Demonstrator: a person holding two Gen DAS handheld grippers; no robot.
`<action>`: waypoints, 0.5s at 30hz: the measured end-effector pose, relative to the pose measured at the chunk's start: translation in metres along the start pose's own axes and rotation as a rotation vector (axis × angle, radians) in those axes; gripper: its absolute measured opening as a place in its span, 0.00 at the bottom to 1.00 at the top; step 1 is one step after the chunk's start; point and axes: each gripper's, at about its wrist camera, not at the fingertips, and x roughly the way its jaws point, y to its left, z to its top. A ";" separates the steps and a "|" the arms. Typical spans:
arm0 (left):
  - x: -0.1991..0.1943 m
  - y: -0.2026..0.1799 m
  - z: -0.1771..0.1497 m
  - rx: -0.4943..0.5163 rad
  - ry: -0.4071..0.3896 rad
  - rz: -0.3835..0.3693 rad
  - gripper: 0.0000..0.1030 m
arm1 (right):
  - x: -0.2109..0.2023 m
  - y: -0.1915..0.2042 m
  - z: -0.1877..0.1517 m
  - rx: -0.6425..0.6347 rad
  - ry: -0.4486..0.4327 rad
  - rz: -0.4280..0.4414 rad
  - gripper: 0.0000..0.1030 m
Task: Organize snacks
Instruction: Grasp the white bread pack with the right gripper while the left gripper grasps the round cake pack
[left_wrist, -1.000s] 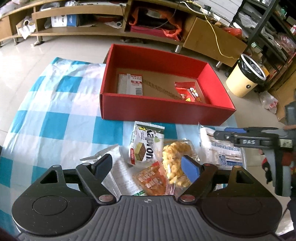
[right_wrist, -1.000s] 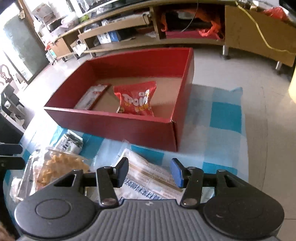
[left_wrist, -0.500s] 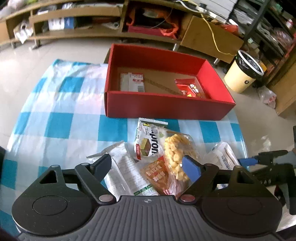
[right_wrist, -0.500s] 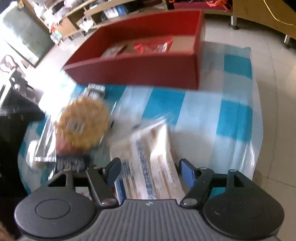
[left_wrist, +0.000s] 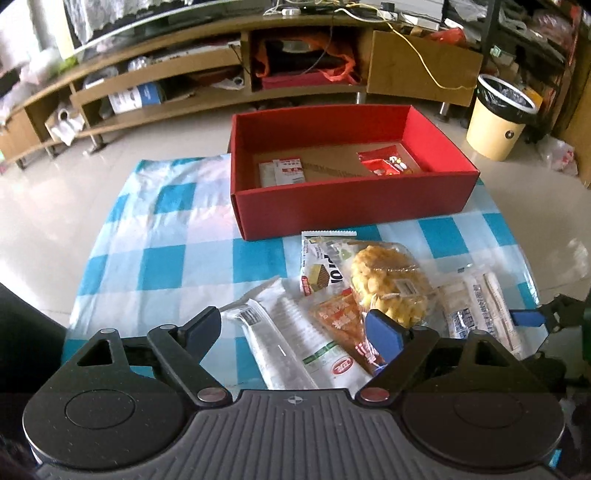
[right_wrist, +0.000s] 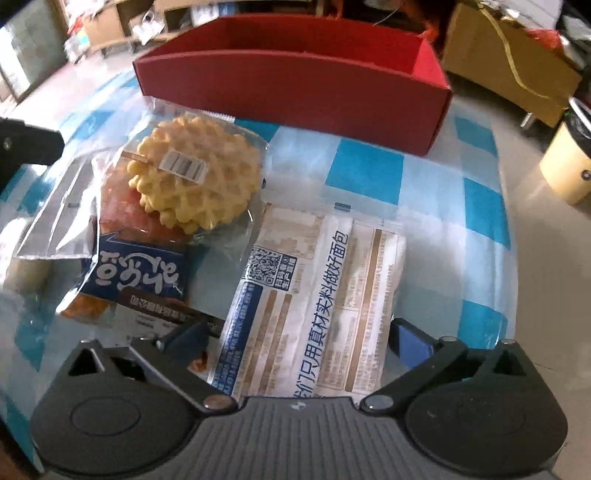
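Between the right claw (right_wrist: 299, 341), opening, lies a white bread packet (right_wrist: 314, 295), seemingly ungripped; left claw (left_wrist: 295, 332) opening, empty.

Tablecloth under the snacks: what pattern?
Blue and white checks on the tablecloth, seen best in the left wrist view.

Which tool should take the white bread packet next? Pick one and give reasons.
Right. The right tool hangs directly over the white bread packet, its jaws opening either side of it. The left tool sits over a different white wrapper, off to the side.
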 end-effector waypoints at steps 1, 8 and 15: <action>-0.001 0.000 0.000 0.007 -0.005 0.006 0.87 | 0.000 -0.002 0.000 0.019 0.002 0.004 0.98; -0.009 -0.001 -0.002 0.048 -0.042 0.035 0.89 | -0.005 -0.004 0.000 0.017 0.015 -0.008 0.79; -0.012 0.007 -0.001 0.043 -0.047 0.019 0.90 | -0.028 -0.027 -0.001 0.163 -0.023 0.064 0.63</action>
